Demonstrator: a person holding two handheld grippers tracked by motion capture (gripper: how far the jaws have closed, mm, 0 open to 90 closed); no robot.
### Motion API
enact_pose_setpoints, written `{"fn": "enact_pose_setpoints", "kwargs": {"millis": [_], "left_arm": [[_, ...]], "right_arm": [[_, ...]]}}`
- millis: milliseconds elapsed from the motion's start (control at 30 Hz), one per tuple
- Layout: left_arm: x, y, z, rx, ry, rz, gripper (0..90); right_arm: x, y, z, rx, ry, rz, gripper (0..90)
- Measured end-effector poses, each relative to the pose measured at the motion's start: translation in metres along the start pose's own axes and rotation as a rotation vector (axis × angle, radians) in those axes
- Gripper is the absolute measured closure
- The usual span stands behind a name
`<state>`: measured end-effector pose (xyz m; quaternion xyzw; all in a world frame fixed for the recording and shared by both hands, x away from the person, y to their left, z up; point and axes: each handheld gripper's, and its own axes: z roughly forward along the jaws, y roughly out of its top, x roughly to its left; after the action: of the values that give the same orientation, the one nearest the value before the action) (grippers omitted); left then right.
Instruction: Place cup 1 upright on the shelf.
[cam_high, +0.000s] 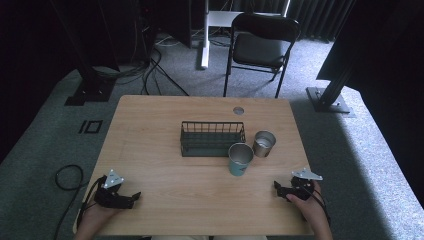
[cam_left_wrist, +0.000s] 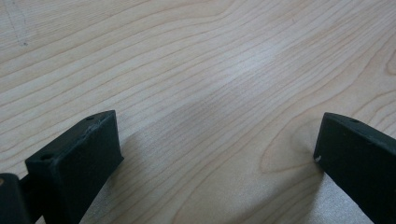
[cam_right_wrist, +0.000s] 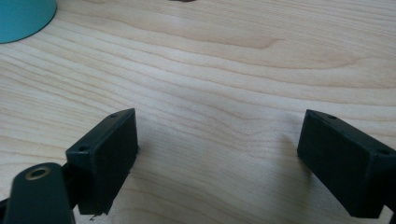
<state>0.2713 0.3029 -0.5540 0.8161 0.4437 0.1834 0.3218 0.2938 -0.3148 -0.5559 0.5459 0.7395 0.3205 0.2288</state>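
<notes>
Fingers (cam_right_wrist: 105, 158) of both grippers stand wide, empty, near the table's (cam_high: 150, 125) front corners. Teal cup (cam_high: 240, 159) stands upright mid-table, nearer the right gripper (cam_high: 281, 190); likely light, rigid, slippery metal. Grip across its rim.

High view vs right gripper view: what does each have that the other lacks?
High view: dark wire rack, silver metal cup, left gripper, black folding chair, grey carpet floor.

Right gripper view: close look at the right gripper, jaws apart with bare wood between.

Shared: light wooden table and teal metal cup, which in the right gripper view is a teal corner at top left.
</notes>
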Motion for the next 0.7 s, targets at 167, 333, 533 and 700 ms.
{"fn": "enact_pose_setpoints", "kwargs": {"millis": [167,333,533,700], "left_arm": [[0.0002,0.0000,0.0000,0.001,-0.002,0.001,1.2],[0.0005,-0.0009,-0.0007,0.000,-0.011,0.005,1.2],[0.0002,-0.0016,-0.0012,-0.001,-0.014,0.011,1.2],[-0.0002,-0.0016,-0.0020,0.001,-0.016,0.016,1.6]], "right_arm": [[0.0000,0.0000,0.0000,0.000,0.000,0.000,11.8],[0.0000,0.0000,0.0000,0.000,0.000,0.000,11.8],[0.0000,0.0000,0.0000,0.000,0.000,0.000,11.8],[0.0000,0.0000,0.0000,0.000,0.000,0.000,11.8]]}}
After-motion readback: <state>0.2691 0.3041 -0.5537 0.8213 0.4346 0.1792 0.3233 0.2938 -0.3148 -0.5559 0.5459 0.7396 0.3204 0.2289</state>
